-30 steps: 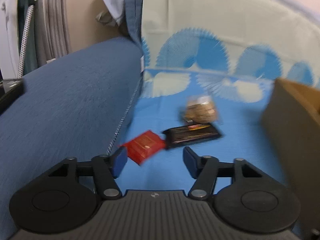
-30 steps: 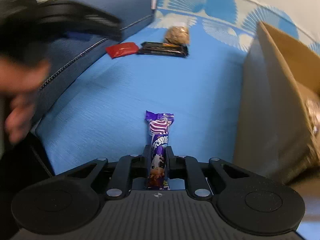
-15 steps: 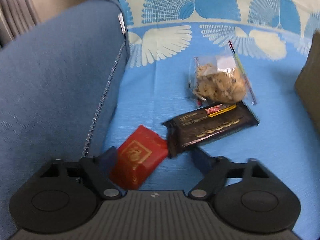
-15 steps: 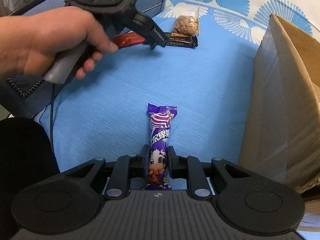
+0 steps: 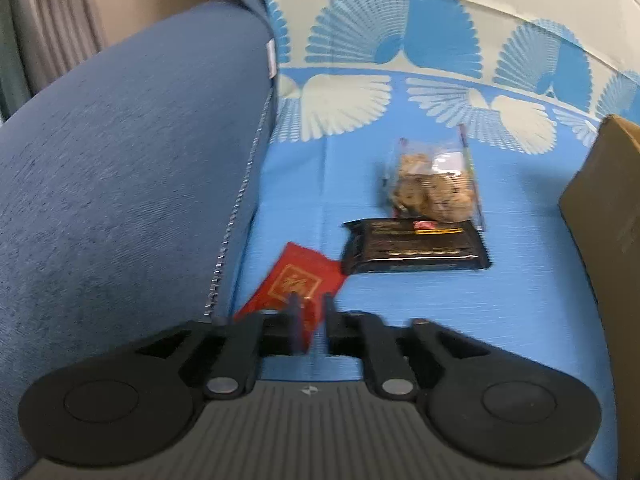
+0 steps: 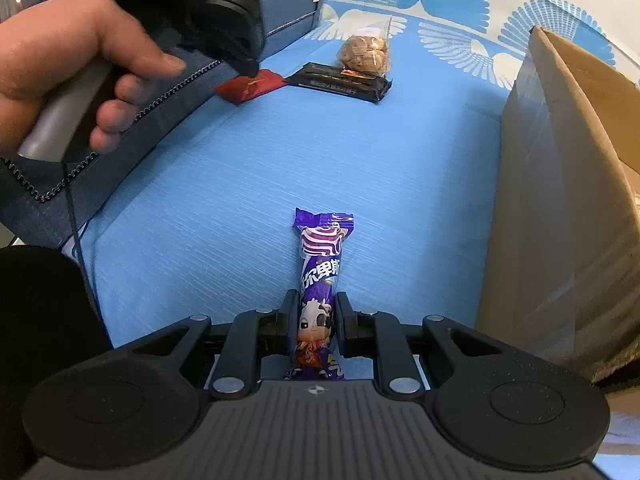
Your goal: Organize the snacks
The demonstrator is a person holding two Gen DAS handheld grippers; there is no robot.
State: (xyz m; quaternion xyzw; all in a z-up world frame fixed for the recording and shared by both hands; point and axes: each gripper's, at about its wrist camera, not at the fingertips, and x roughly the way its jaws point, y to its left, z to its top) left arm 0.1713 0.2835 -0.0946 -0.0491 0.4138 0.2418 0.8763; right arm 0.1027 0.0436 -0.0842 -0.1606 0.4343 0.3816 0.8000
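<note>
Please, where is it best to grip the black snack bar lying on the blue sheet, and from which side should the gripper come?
Probably across the short width of the black snack bar, near its middle, from above. It lies flat and long, so only the narrow width suits the jaws. Its far edge meets the cookie bag and one end touches the red packet, so the near long edge is freest.

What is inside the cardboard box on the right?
Nothing can be confirmed. The cardboard box shows only its outer wall and a bare strip of inner flap; its contents are hidden behind the wall in both views.
</note>
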